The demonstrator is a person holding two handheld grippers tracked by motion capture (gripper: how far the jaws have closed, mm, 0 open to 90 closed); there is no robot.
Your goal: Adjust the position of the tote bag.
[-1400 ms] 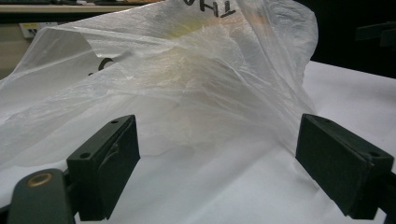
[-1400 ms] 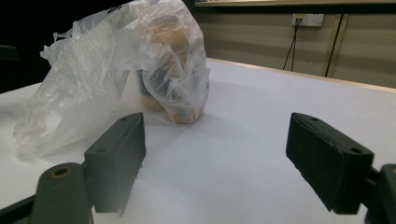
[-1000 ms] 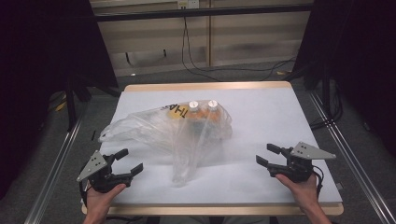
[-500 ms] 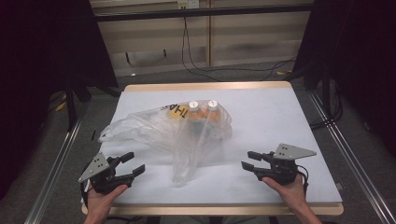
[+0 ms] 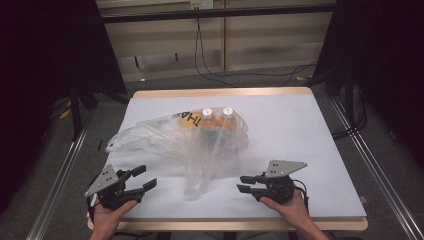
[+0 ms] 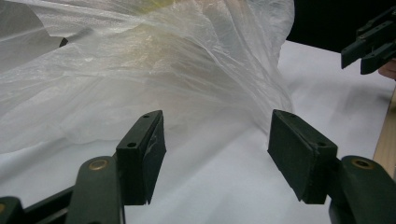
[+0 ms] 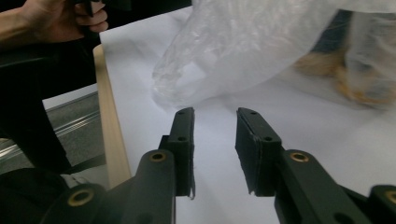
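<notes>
Tools: left tool (image 5: 141, 179) gaping at the worktop's near left corner, right tool (image 5: 246, 184) narrowly parted near the front edge; both have just been closing, nothing between the jaws.
Bag (image 5: 200, 140): crumpled at mid-worktop (image 5: 320, 150), between and beyond both tools.
Bottles (image 5: 216, 114): inside the bag's far end.

You have a clear plastic bag (image 5: 180, 137) lying crumpled on its side at mid-surface, its twisted tail trailing toward the near edge. Inside, at the far right end, sit two white-capped bottles (image 5: 216, 114) with orange contents, lying side by side.
</notes>
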